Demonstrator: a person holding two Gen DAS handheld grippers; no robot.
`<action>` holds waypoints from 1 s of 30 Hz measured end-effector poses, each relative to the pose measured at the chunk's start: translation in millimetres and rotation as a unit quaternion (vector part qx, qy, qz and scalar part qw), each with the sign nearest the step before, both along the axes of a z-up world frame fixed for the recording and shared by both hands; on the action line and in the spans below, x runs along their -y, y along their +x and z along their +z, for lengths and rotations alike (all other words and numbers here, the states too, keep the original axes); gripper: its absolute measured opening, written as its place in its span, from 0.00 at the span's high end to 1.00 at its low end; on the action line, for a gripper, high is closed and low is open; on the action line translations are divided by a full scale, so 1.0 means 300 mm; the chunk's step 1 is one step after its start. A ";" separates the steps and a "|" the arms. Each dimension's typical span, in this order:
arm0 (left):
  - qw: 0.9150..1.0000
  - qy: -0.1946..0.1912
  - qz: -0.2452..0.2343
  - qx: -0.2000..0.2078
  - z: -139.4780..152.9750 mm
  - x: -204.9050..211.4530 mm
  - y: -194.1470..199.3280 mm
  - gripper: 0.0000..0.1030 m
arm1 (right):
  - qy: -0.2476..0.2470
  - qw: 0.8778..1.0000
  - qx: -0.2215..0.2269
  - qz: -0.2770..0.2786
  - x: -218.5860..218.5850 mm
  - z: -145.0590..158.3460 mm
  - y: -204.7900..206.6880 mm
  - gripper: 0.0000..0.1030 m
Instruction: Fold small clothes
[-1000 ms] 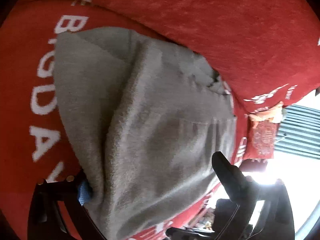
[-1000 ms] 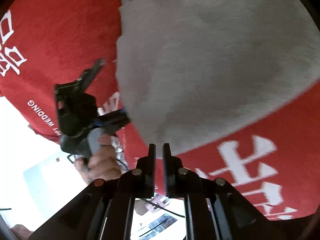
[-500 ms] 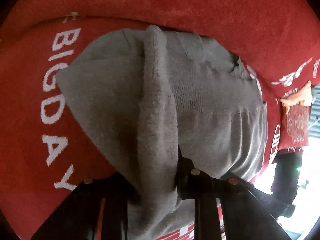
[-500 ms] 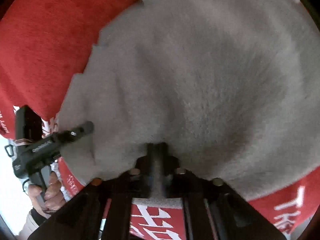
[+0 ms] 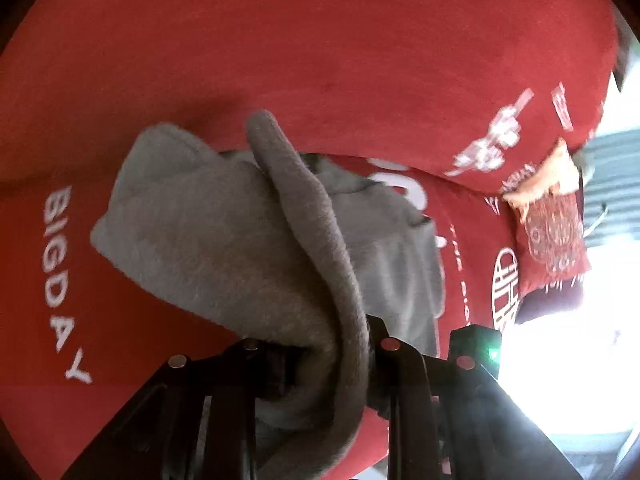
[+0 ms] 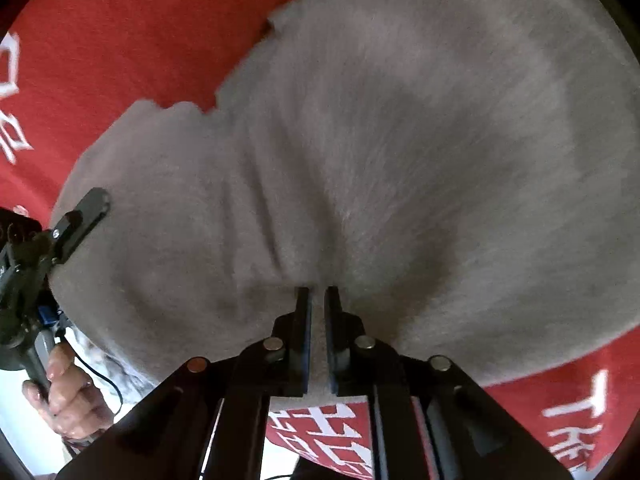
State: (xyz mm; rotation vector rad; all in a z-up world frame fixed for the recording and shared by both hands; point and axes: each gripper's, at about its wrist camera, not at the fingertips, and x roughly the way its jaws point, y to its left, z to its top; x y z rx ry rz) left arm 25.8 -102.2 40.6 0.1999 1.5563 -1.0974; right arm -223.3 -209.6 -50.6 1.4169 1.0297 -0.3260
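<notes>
A small grey fleece garment (image 5: 224, 248) lies partly lifted over a red cloth with white lettering (image 5: 320, 40). My left gripper (image 5: 332, 344) is shut on a thick fold of its edge, which runs up from the jaws as a ridge. In the right wrist view the garment (image 6: 400, 140) fills most of the frame. There my right gripper (image 6: 316, 292) pinches the near hem, its jaws easing open a little with the cloth still between them. The left gripper's finger (image 6: 80, 216) grips the garment's left edge, and a hand (image 6: 64, 384) holds its handle.
The red cloth (image 6: 120, 40) covers the whole work surface and hangs over its edge. An orange and red patterned item (image 5: 552, 224) lies at the far right. A black block with a green light (image 5: 476, 344) sits beside the left gripper. Bright floor shows beyond the edge.
My left gripper went from open beside the garment to shut on its edge and rose, pulling up a ridge of cloth. The right gripper moved onto the hem and closed on it.
</notes>
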 end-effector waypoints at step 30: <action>0.984 0.034 -0.094 0.149 0.044 0.318 -0.415 0.16 | 0.165 0.943 0.173 -0.233 0.442 -0.170 -0.435 0.55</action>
